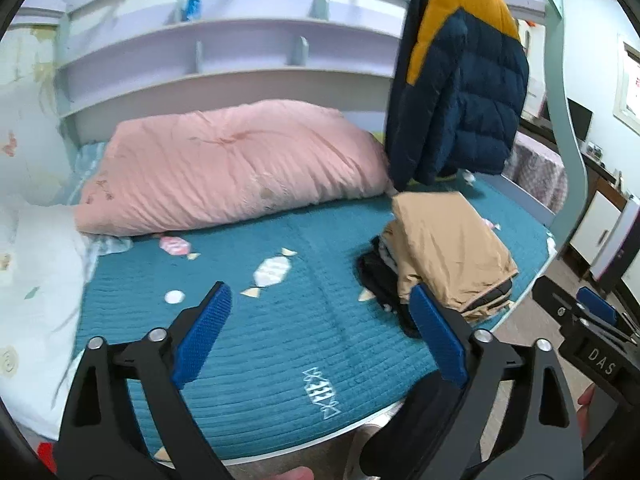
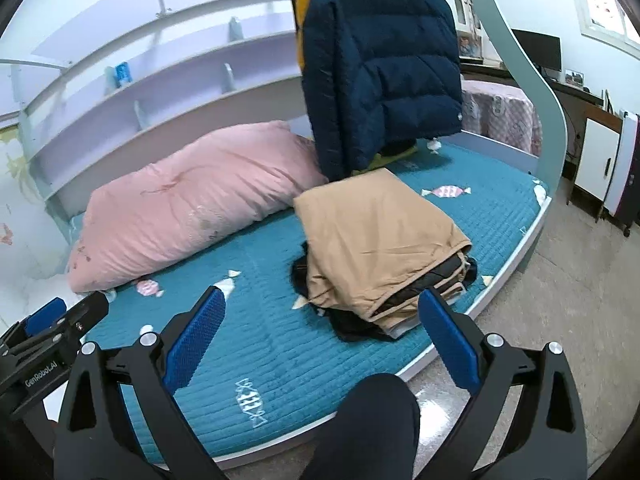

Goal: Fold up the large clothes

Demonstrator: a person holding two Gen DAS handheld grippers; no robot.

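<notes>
Both hand-held grippers, left hand-held gripper [image 1: 320,328] and right hand-held gripper [image 2: 322,330], hang wide open and empty above the bed [image 2: 256,344]. Ahead and above, the puffer jacket [image 2: 380,80] hangs unfolded, seemingly the work left. Nearer, ahead-right, the folded tan garment [image 2: 376,236] tops a finished stack.

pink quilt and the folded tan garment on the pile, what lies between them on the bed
Only bare teal bedspread lies between the pink quilt and the folded tan garment. The right wrist view shows this gap best.
</notes>
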